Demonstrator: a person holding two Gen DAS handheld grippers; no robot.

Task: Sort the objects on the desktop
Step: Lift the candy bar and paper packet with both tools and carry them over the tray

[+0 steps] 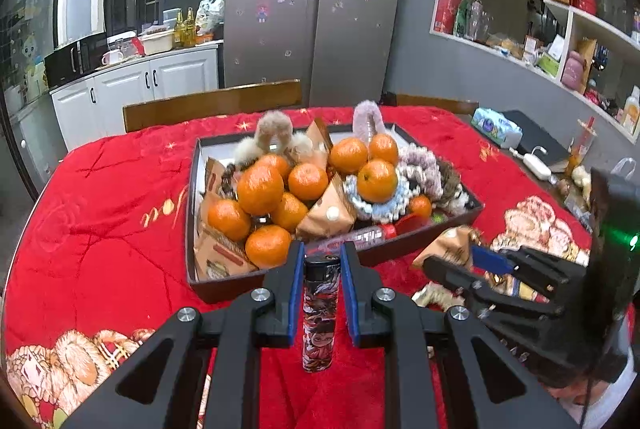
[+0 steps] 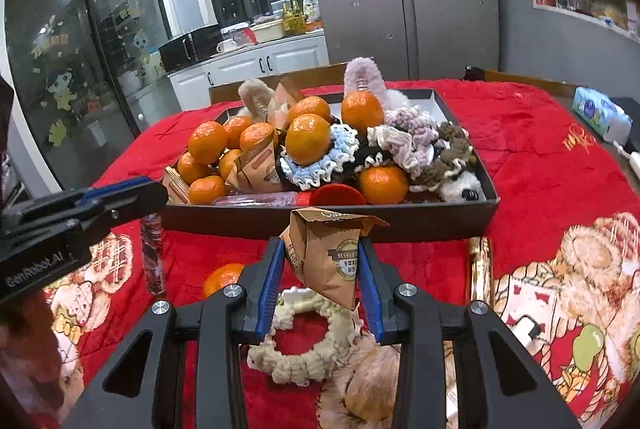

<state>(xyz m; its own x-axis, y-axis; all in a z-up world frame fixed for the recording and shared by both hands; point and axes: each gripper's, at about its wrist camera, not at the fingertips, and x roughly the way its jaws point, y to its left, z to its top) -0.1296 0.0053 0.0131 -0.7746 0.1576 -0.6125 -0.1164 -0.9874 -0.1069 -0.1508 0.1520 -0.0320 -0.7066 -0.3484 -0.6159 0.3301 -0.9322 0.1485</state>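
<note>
My left gripper [image 1: 320, 263] is shut on a slim printed tube with a black cap [image 1: 319, 313], held upright just in front of the dark tray [image 1: 191, 189]. The tray is piled with oranges [image 1: 260, 189], knitted scrunchies [image 1: 420, 169] and brown paper packets [image 1: 326, 213]. My right gripper [image 2: 322, 257] is shut on a brown triangular paper packet [image 2: 328, 257] above the red cloth, close to the tray's near wall [image 2: 400, 223]. In the right wrist view the left gripper [image 2: 140, 197] and its tube [image 2: 152, 253] show at the left.
On the cloth below the right gripper lie a cream scrunchie [image 2: 308, 349], a fluffy beige clip [image 2: 368, 393], a loose orange [image 2: 222, 279] and a gold stick [image 2: 480, 269]. A tissue pack [image 1: 496, 127] and a white charger [image 1: 536, 165] sit at the table's right edge. A wooden chair back [image 1: 212, 105] stands behind the table.
</note>
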